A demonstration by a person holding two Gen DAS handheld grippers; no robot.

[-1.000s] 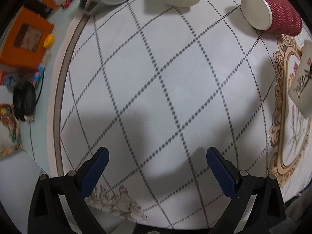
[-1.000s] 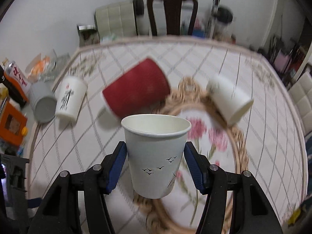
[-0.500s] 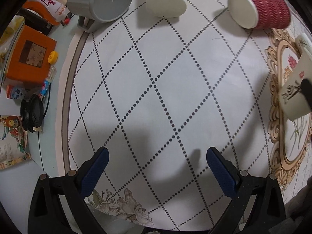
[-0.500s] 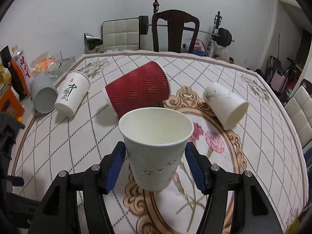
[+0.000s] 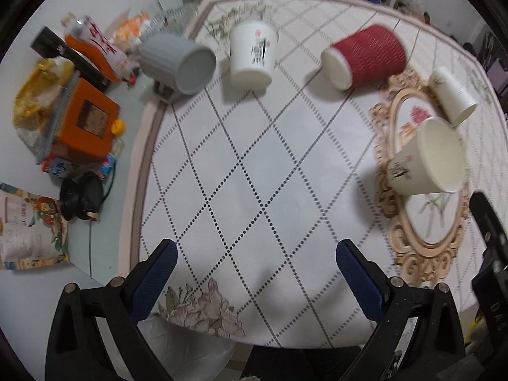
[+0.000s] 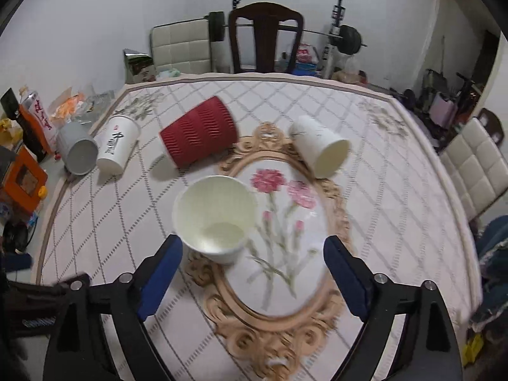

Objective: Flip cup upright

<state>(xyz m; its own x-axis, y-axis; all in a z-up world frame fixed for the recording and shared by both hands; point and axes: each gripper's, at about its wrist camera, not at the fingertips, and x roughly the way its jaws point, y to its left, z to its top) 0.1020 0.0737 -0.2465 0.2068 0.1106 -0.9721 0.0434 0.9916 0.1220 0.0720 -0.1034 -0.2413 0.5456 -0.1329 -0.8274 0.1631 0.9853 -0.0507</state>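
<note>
standing upright on the tablecloth (image 6: 397, 209), the white cup (image 6: 216, 216) is now released. right gripper (image 6: 252, 254) has spread wide since before; left gripper (image 5: 254, 263) remains wide, empty.

So the paper cup (image 6: 216, 219) stood upright on the table (image 6: 397, 216), nearest the camera. Behind it lay a ribbed cup (image 6: 198, 135) on its side, a printed cup (image 6: 117, 144) and a mug (image 6: 76, 152) further left, another paper cup (image 6: 319, 147) to the right.

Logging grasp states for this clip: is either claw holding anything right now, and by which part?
Nothing is held. The right claw is open, clear of the upright white cup; the left claw is open over the table.
</note>
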